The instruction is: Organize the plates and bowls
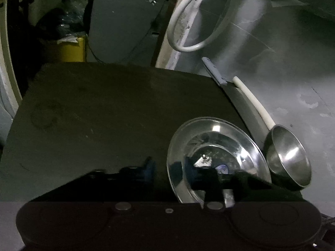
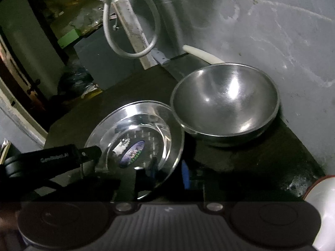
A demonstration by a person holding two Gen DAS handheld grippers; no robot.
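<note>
Dark counter (image 1: pixel 94 108) fills most of both views, set against a grey wall (image 2: pixel 272 31) at its back and right edges. Steel bowl (image 2: pixel 225 102) sits upright near the back right corner of the counter, close to the wall, empty. Steel plate (image 2: pixel 136 140) is just left of the bowl and nearer the front edge, tilted, its rim apparently touching or overlapping the bowl rim; a sticker shows in its well. White hose (image 1: pixel 188 27) hangs on the wall beyond the back edge; a cream-handled tool (image 1: pixel 255 102) lies along the back edge behind the bowl. Right gripper (image 2: pixel 167 173) has its jaws narrow around the near rim of the plate, one blue pad inside, one outside, seemingly holding it. Left gripper (image 1: pixel 178 171) is spread wide, its right finger over the plate, left finger over bare counter; not clamped on anything. The left tool's body also shows at the plate's left rim in the right view. Handling: both pieces look like thin stainless, light, stiff, not fragile but slick and noisy. A rim pinch is the only real hold; the plate may well pivot or slide in the pads, so grip deep on the rim. The bowl's rolled lip is probably best taken the same way.
</note>
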